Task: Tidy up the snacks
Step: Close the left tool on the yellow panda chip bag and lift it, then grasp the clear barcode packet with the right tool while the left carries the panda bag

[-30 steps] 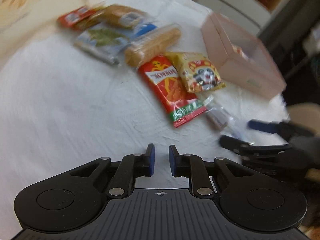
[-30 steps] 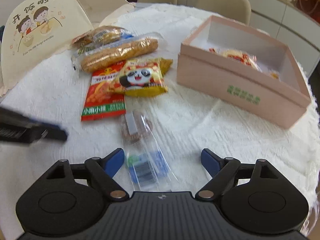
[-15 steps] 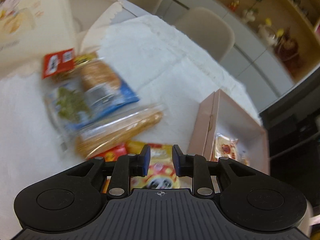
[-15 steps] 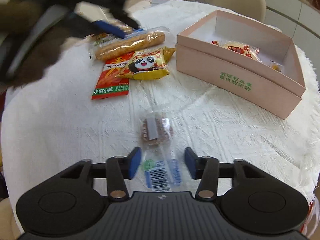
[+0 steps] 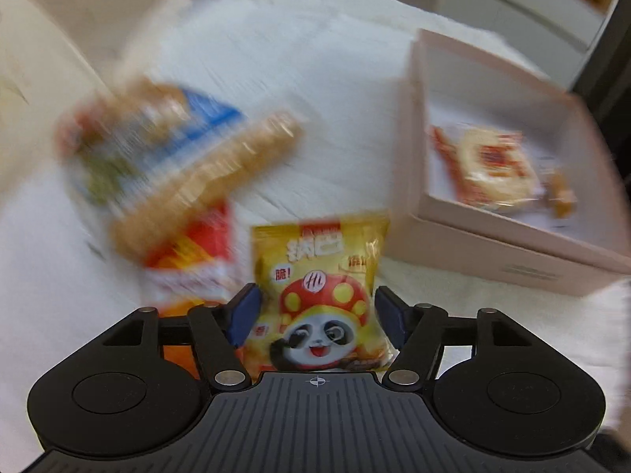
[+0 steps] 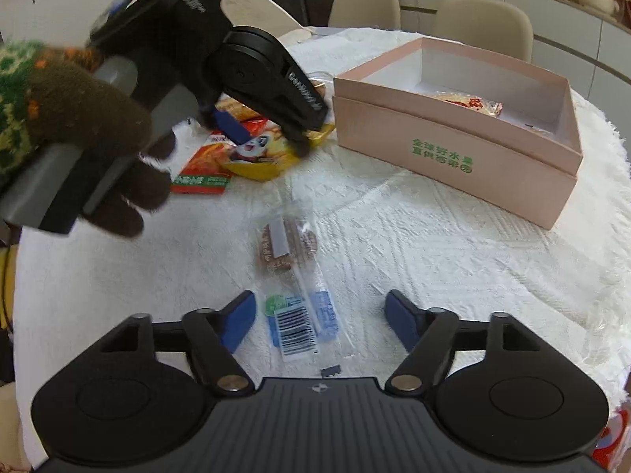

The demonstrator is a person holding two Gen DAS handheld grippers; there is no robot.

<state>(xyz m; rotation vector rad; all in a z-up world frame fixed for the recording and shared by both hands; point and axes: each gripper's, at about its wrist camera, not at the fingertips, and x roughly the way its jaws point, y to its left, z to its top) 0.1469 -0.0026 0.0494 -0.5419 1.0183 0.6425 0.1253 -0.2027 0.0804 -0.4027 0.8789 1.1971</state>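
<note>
Left gripper [image 5: 317, 317] now straddles panda packet [image 5: 321, 295].

Panda packet [image 5: 321, 291] left of box [image 5: 508, 252]; wafer packet [image 6: 294, 272] nearer.

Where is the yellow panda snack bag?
The yellow panda bag lies on the white tablecloth between the left gripper's open fingers, beside the red packet, left of the pink box.

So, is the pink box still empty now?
No, the pink box already holds a wrapped snack lying on its floor.
</note>
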